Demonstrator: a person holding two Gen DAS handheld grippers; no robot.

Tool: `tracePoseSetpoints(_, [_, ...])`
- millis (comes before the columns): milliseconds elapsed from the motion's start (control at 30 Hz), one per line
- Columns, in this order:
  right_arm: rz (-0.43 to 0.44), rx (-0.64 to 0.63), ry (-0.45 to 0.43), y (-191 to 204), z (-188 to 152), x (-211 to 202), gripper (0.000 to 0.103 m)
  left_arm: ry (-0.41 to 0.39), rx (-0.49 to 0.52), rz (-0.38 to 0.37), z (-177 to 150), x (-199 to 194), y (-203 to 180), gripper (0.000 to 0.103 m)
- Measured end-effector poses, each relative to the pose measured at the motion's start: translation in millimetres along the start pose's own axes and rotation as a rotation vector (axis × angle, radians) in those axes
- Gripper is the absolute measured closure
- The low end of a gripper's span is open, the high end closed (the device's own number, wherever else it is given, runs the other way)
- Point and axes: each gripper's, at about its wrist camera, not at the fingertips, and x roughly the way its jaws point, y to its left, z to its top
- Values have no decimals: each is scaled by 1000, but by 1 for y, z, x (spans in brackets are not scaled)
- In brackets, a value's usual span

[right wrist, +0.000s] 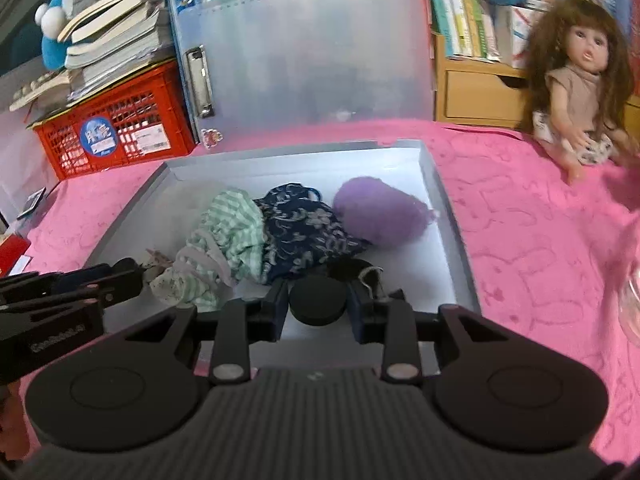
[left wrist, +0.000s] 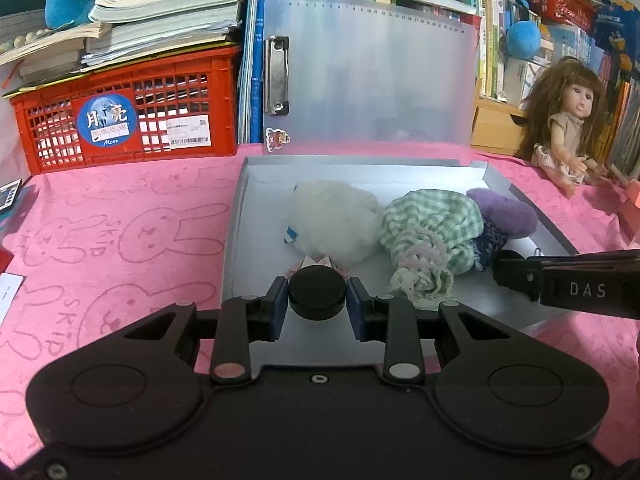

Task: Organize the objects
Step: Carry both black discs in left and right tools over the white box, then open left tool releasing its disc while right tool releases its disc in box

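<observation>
- A shallow grey box lies open on the pink bunny-print cloth, its frosted translucent lid propped upright against the bookshelf behind so the inside stays reachable
- Inside, side by side and touching: a fluffy white plush, a bundled green-checked cloth, a dark blue flowered fabric and a fuzzy purple ball, seemingly gathered there to be put away
- The left gripper hovers over the box's near edge by the white plush, its jaws narrow with only the black round knob of the tool between them; I see nothing held
- The right gripper points at the dark fabric, jaws equally narrow; a thread lies near one finger, but no grip is evident
- A long-haired doll in a beige dress sits outside on the cloth, well apart, likely awaiting its turn
</observation>
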Motion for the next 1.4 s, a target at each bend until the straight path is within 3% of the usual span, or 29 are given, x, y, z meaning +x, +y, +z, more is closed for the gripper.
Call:
tracePoseSetpoints(833, [6,30,42,9,28,38,67,9,-53,37,28,42,11,73])
tracePoseSetpoints(1400, [-19,42,55,8,32,51,64,-1,-35,70,34,53,6,73])
